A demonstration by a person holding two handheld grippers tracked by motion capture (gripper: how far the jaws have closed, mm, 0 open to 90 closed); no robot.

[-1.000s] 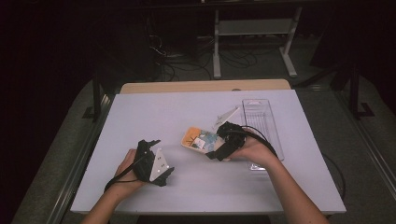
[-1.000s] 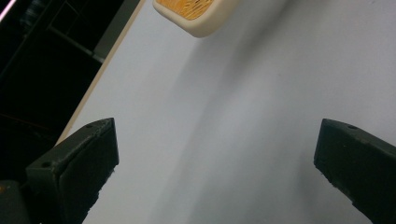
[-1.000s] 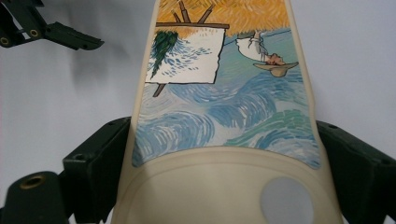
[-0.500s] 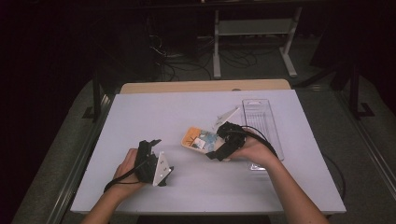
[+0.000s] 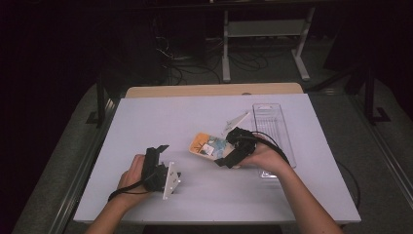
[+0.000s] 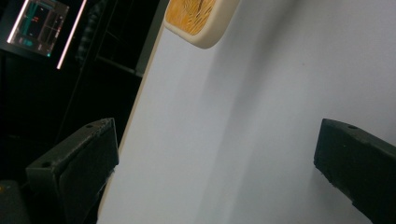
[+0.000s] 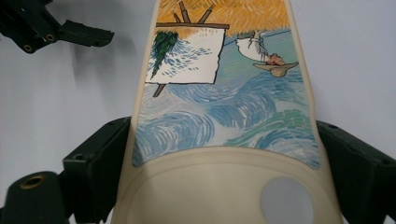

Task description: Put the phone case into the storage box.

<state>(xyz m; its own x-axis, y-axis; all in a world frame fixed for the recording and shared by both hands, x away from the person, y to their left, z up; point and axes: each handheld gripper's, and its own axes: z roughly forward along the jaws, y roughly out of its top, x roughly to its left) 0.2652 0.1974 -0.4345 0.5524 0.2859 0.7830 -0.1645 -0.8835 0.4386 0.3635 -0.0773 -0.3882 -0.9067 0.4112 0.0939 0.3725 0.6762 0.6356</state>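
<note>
Right gripper [image 5: 225, 159] is closing on the painted phone case [image 5: 209, 146], jaws pressing both long sides at its camera-hole end. The case is lying flat mid-table [image 5: 160, 117], long axis running away up-left from that gripper, orange end pointing farthest. Left gripper [image 5: 158, 152] is sitting wide open, holding nothing, well apart, near the front-left.

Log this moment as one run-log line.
right gripper: fingers around painted phone case, contact unclear | left gripper: open, over white table | clear tray: beside right hand
</note>
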